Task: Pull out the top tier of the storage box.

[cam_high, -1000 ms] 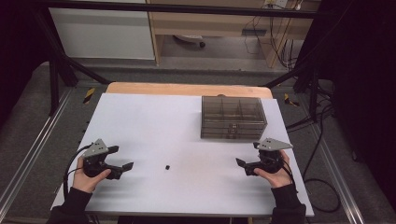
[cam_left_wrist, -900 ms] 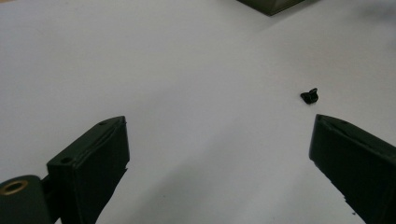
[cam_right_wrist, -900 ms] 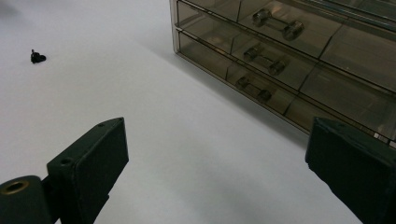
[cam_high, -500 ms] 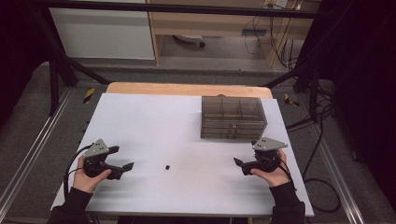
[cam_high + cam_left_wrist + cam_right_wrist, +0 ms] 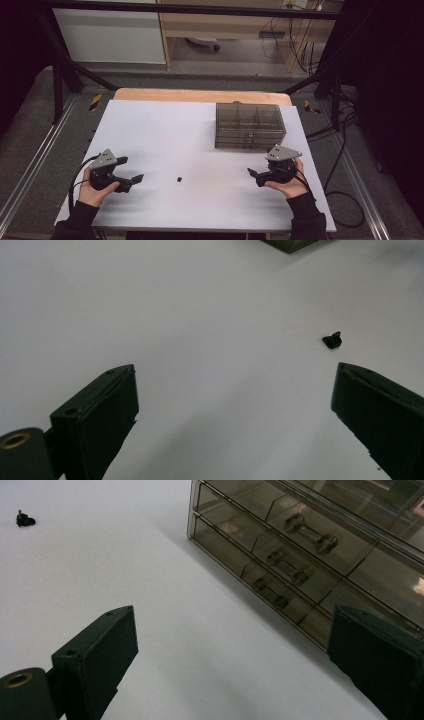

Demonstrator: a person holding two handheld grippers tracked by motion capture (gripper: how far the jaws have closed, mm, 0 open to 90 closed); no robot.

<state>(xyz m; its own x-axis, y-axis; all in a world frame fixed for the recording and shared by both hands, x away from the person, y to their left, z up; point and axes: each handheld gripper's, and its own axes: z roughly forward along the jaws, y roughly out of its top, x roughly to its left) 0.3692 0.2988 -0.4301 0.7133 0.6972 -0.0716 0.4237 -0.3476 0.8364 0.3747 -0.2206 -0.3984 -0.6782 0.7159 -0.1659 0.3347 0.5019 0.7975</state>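
A small black part [image 5: 179,178] lies on the white table [image 5: 165,130] between my two hands. It also sits ahead and right of the jaws in the left gripper view [image 5: 332,340] and at the far left in the right gripper view [image 5: 24,520]. A smoky transparent drawer box [image 5: 249,125] stands at the back right; its drawer fronts with handles [image 5: 280,545] face my right gripper. My left gripper [image 5: 134,179] rests open near the front left, empty. My right gripper [image 5: 253,175] is open and empty, just in front of the box.
The table's wooden far edge [image 5: 200,95] borders a gap to a floor with cables [image 5: 345,145] at the right. Black frame struts [image 5: 60,65] rise at the back left and back right. White shelving [image 5: 110,35] stands behind.
My right gripper has crept a little forward and left, toward the drawer box. The left gripper and the small part have stayed put.
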